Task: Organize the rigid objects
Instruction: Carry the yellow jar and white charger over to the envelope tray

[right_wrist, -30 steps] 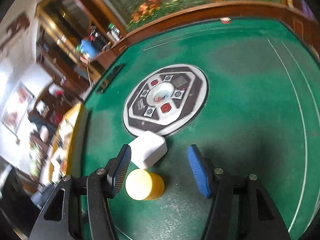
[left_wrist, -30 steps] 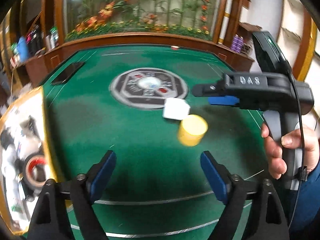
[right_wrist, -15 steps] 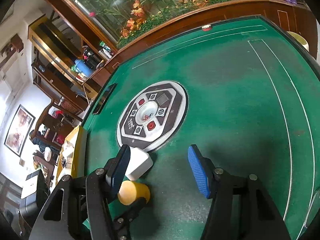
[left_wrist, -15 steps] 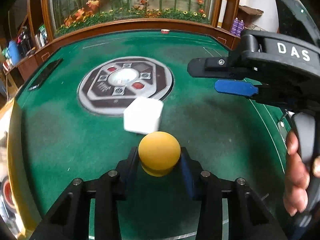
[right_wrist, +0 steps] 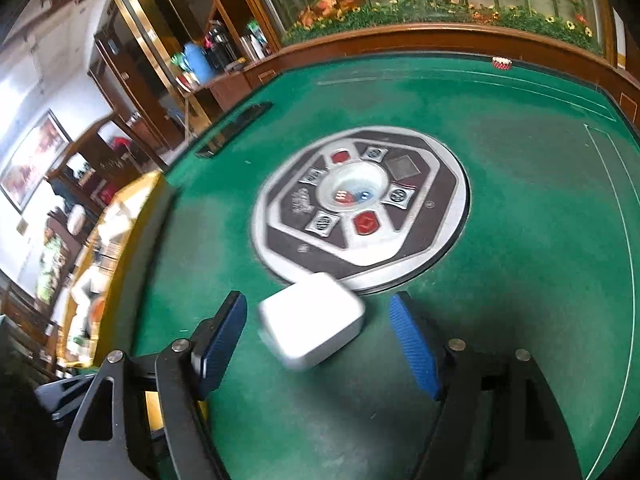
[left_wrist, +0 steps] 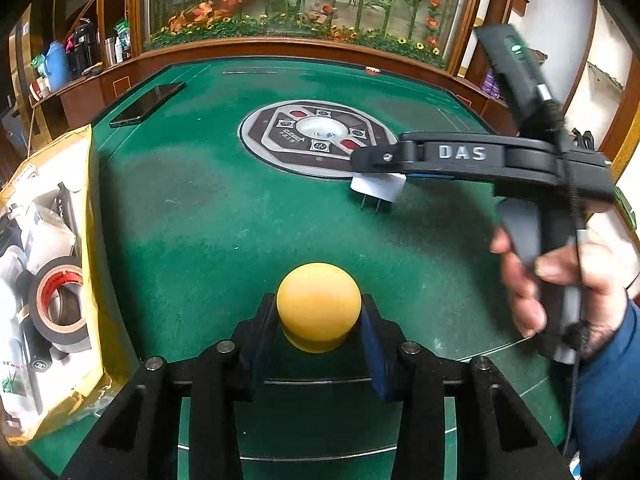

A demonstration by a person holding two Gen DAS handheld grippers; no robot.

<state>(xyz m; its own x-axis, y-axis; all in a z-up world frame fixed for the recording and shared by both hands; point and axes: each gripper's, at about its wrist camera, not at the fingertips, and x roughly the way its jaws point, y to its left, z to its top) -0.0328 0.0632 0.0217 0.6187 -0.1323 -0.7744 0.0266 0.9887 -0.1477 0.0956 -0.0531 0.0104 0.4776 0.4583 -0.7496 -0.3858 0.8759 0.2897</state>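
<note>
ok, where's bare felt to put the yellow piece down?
Free: the felt between the yellow bag and centre console, and the near strip ahead of the left hand-held gripper. Crowded: right of the console, where the right hand-held gripper straddles the white charger.

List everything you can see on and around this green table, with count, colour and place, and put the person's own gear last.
yellow cylinder: one, yellow, clamped between the left gripper's pads
white plug adapter: one, white, on the felt at the control panel's edge
control panel: one, grey and black, table centre
phone: one, black, far left of the felt
yellow bag: one, left edge, holding a tape roll
left gripper: shut on the cylinder
right gripper: jaws just opening, straddling the adapter, not touching
hand: one, holding the right gripper's handle
</note>
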